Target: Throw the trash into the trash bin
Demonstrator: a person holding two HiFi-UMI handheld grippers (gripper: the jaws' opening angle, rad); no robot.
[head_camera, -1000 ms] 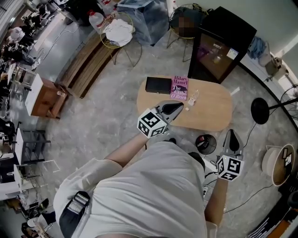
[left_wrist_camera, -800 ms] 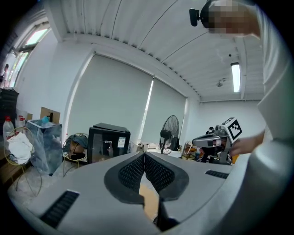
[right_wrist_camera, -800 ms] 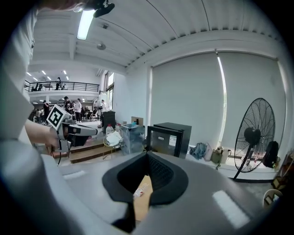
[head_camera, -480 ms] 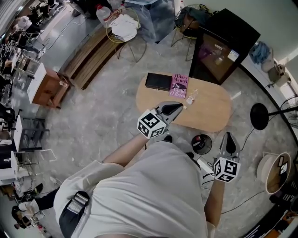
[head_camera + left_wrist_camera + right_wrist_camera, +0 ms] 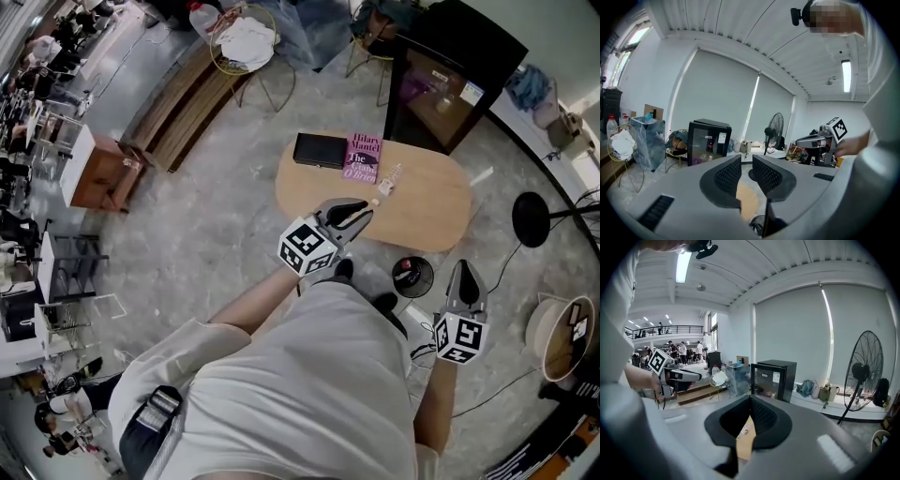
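Left hand-held gripper (image 5: 746, 165) just opening, empty, right hand-held gripper (image 5: 749, 401) closed

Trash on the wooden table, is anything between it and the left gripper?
Nothing visible. The left gripper, whose jaws have just been opening with nothing between them, is over the near edge of the table. The small trash lies just beyond its tips. The pink book sits farther off, aside.

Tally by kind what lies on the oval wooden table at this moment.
Black flat case: 1
Pink book: 1
Small pale scraps of trash: 2, one beside the book, one nearer the person
Total: 4
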